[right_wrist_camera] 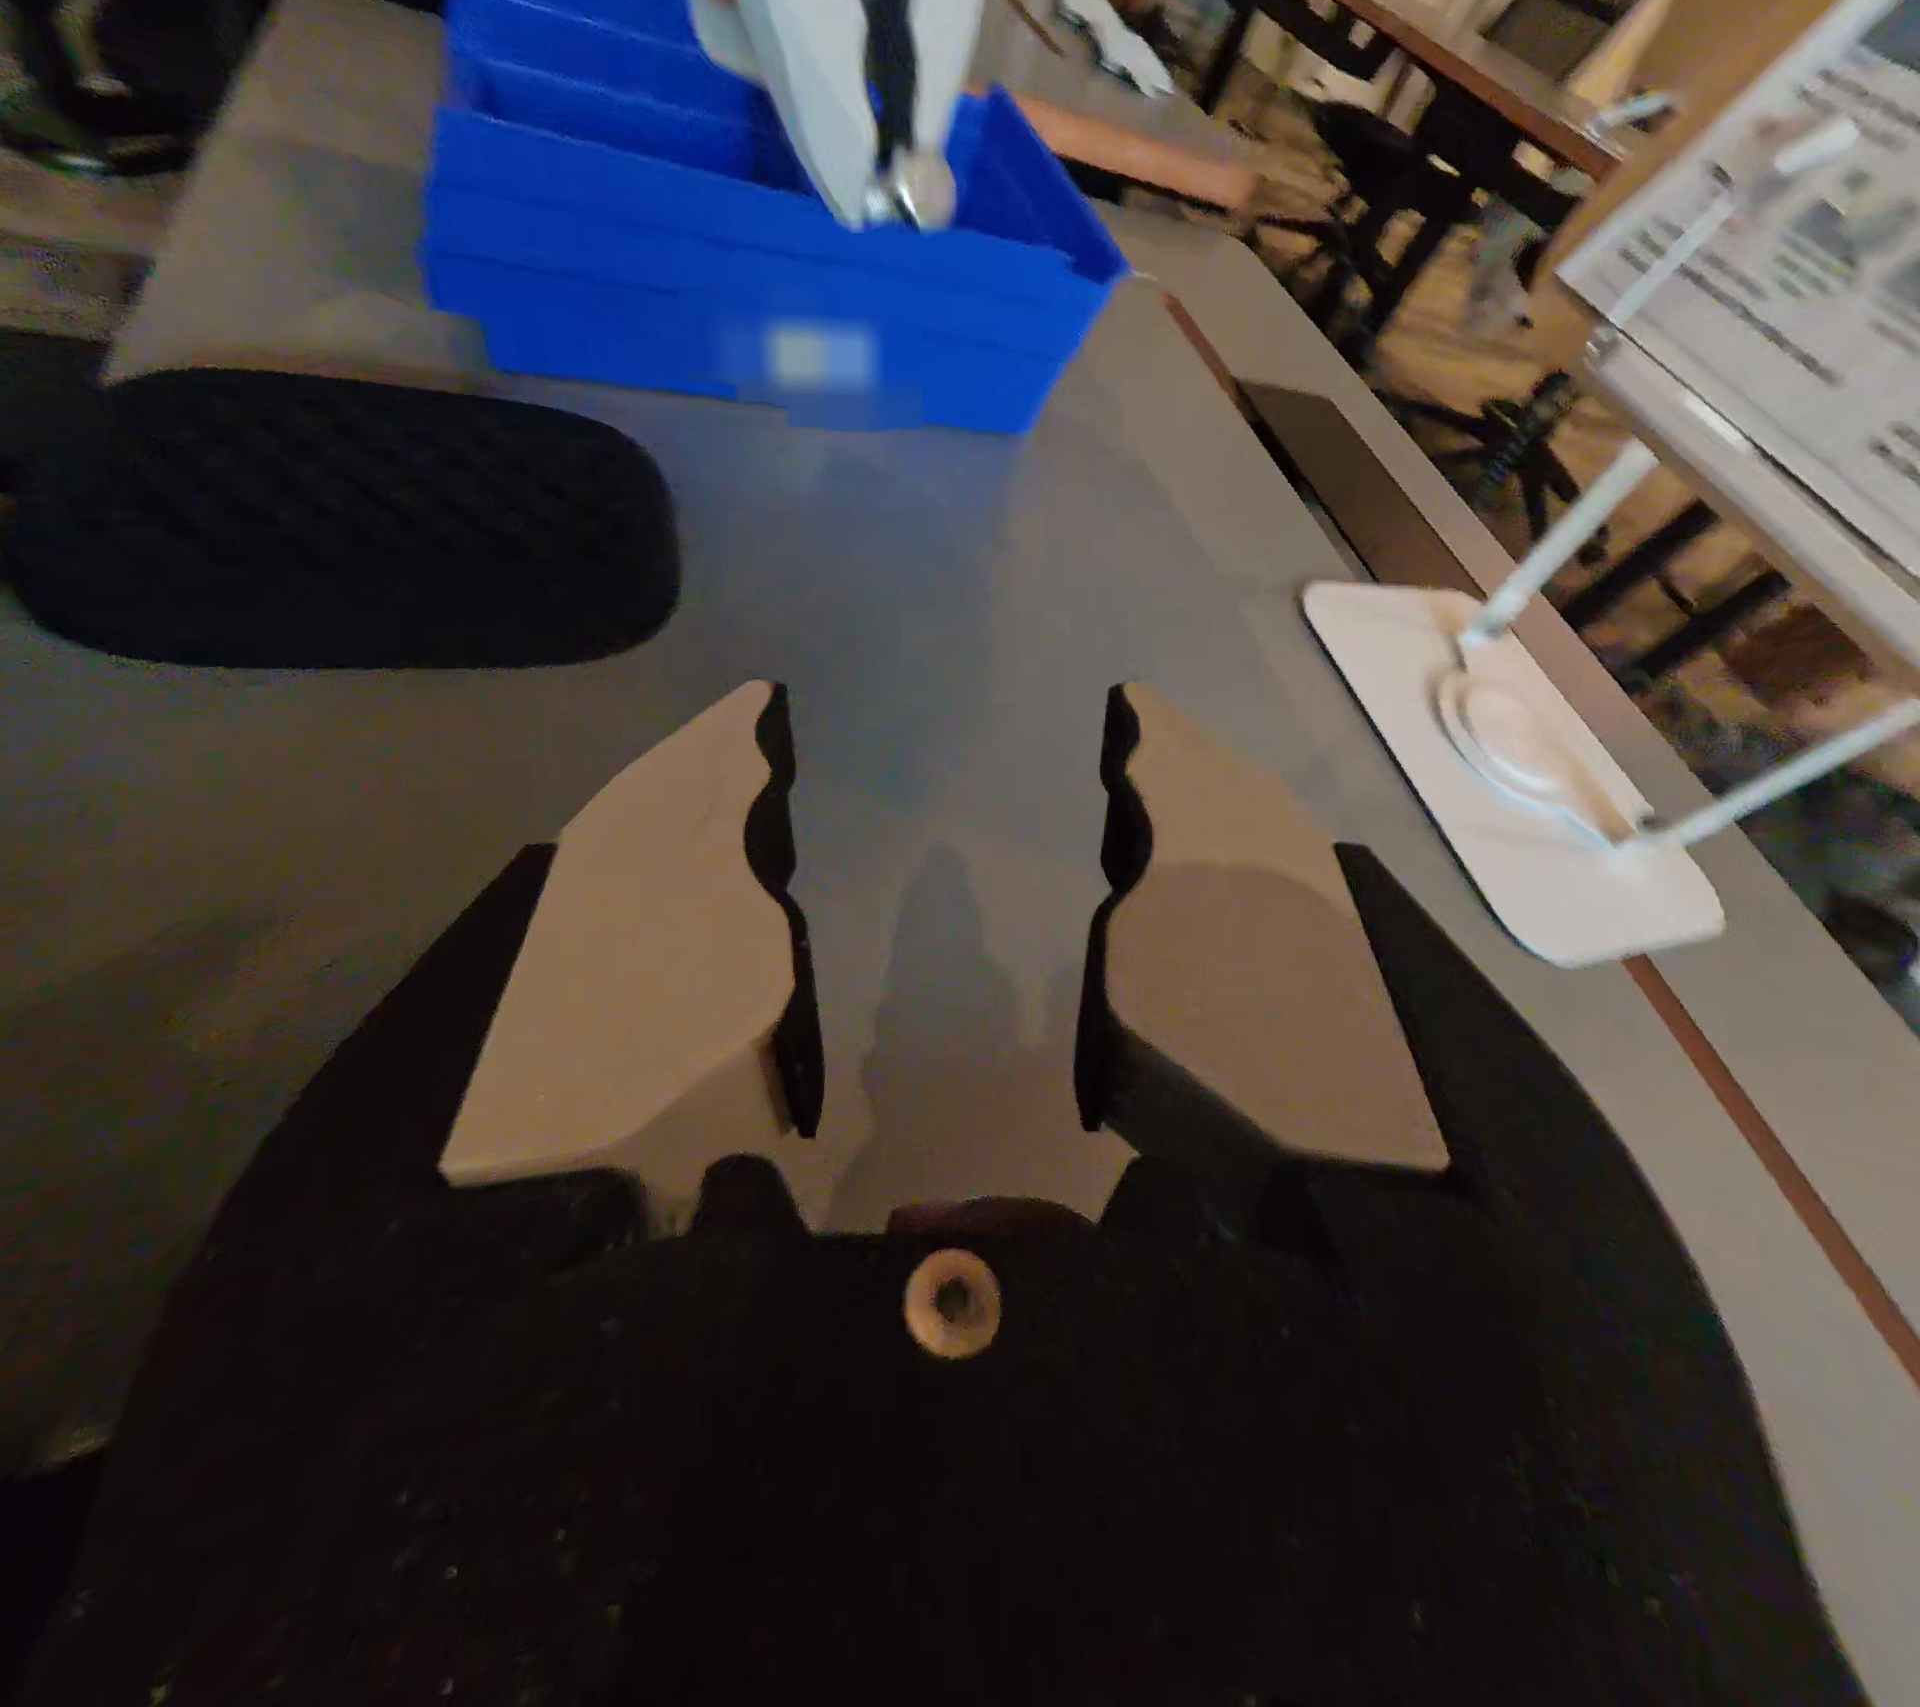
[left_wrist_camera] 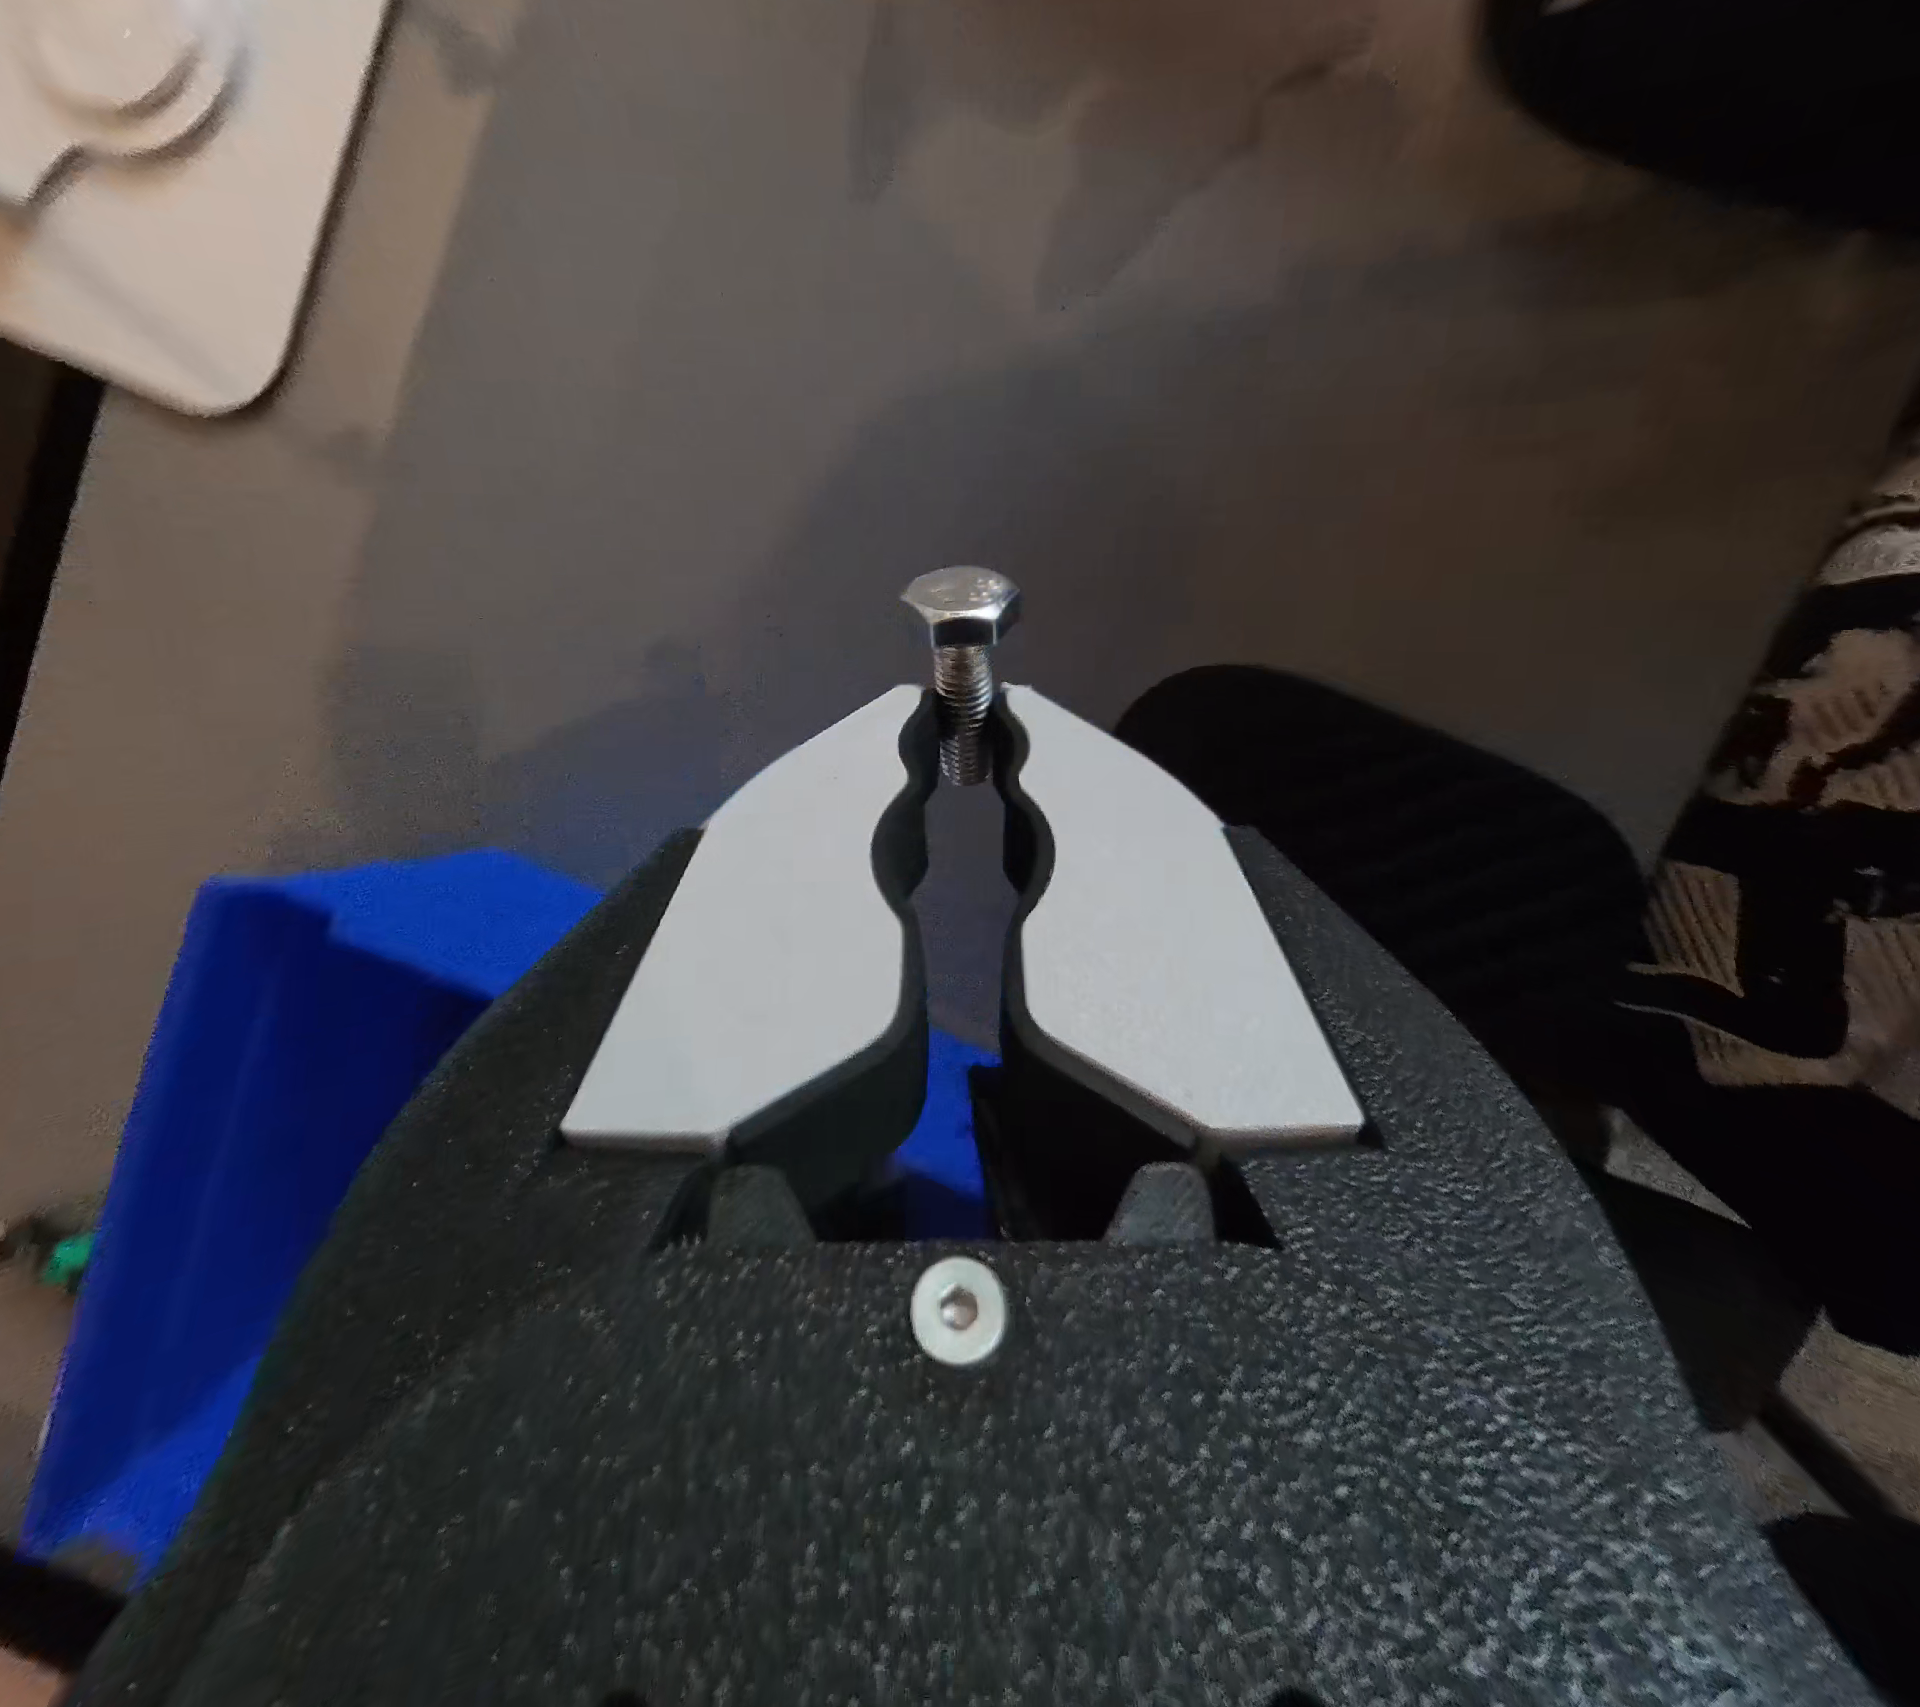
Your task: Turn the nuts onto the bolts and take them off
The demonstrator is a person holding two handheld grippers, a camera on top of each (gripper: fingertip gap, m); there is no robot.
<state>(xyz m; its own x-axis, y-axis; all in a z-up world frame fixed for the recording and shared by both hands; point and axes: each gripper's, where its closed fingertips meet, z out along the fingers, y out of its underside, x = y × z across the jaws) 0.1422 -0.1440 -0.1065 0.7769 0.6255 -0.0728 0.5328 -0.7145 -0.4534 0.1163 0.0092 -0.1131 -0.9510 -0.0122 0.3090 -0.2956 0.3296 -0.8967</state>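
My left gripper (left_wrist_camera: 962, 693) is shut on the threaded shank of a silver hex bolt (left_wrist_camera: 962, 618), whose head sticks out past the fingertips, held in the air above the grey table (left_wrist_camera: 727, 307). No nut shows on it. In the right wrist view the left gripper (right_wrist_camera: 902, 197) hangs tips-down over the blue bins (right_wrist_camera: 727, 275) with the bolt head (right_wrist_camera: 920, 190) at its tips. My right gripper (right_wrist_camera: 945, 701) is open and empty, low over the grey table (right_wrist_camera: 935, 556), well short of the bins.
A black mesh pad (right_wrist_camera: 343, 514) lies left on the table. A white stand base (right_wrist_camera: 1507, 774) carrying a tilted printed sheet (right_wrist_camera: 1766, 286) sits at the right edge. A blue bin (left_wrist_camera: 291, 1086) shows below my left gripper. Desks and chairs stand behind. Tip to tip, the grippers are about 15 centimeters apart.
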